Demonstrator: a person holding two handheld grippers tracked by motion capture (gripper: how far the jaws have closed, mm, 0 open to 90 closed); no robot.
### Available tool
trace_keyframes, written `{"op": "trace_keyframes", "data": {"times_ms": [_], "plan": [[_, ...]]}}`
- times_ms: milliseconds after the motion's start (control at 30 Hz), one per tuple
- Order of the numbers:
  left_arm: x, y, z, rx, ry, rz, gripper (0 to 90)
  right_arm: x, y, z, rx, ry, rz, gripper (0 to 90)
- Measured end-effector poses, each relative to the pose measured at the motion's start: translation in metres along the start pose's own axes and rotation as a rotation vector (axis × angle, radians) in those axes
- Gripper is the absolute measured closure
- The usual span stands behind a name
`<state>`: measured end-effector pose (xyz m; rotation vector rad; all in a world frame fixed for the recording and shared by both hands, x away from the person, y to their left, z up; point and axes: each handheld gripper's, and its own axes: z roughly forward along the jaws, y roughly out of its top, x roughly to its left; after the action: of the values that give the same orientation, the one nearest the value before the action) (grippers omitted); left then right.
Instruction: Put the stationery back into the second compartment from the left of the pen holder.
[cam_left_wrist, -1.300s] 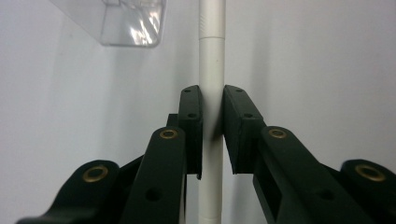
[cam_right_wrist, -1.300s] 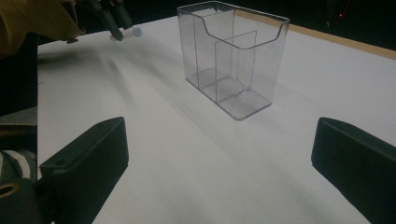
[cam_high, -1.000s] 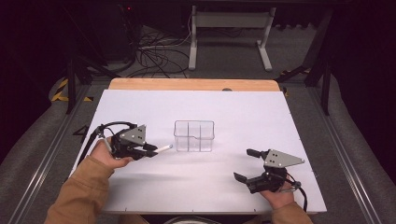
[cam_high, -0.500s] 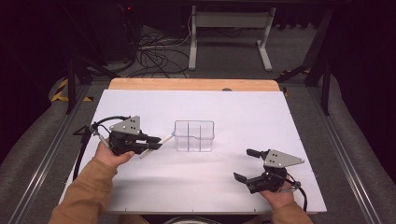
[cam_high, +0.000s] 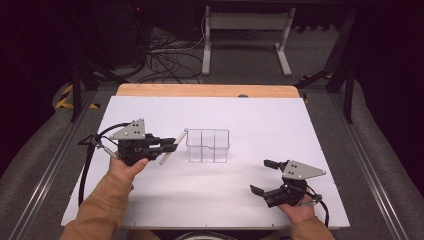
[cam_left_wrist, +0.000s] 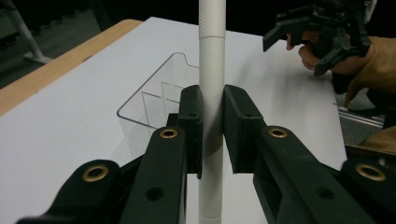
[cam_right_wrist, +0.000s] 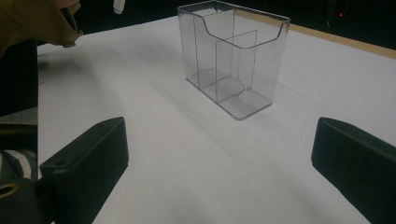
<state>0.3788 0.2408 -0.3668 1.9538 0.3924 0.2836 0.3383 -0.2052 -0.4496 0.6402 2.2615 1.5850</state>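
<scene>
White pen (cam_high: 172, 148) at 9 o'clock of clear, colourless holder (cam_high: 208, 146). Left gripper (cam_high: 169, 144): black jaws, brass-coloured rivets, grey plate on top. Right gripper (cam_high: 261, 176) at 5 o'clock of holder: black, same grey plate. Table (cam_high: 260, 120) white, light wood strip along 12 o'clock edge. Sleeves (cam_high: 100, 207) mustard-tan. Floor grey; yellow-black hazard stripes (cam_high: 63, 96) at 10 o'clock.

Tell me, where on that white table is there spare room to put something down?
Plenty. The white table lies bare between the clear divided holder and the wooden strip at the far edge, and along its right side. It is tight by the holder's left end, where the left gripper holds a white pen. The right gripper takes the near right corner.
</scene>
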Motion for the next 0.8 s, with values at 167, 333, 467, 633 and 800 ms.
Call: {"op": "trace_keyframes", "data": {"times_ms": [167, 333, 467, 633, 800], "plan": [[-0.004, 0.001, 0.000, -0.005, 0.059, 0.025, 78.6, 0.000, 0.000, 0.000, 0.005, -0.004, -0.007, 4.1], [-0.003, 0.001, 0.000, -0.031, 0.069, 0.007, 78.6, 0.000, 0.000, 0.000, 0.002, -0.003, -0.006, 4.1], [-0.004, 0.002, 0.001, -0.037, 0.087, 0.011, 78.6, 0.000, 0.000, 0.001, 0.006, -0.003, -0.008, 4.2], [-0.002, 0.006, 0.001, -0.078, 0.087, -0.030, 78.6, 0.001, 0.000, 0.000, 0.002, -0.004, -0.007, 4.1], [-0.003, 0.013, 0.003, -0.120, 0.091, -0.037, 78.6, 0.001, 0.000, 0.001, 0.004, -0.002, -0.007, 4.1]]}}
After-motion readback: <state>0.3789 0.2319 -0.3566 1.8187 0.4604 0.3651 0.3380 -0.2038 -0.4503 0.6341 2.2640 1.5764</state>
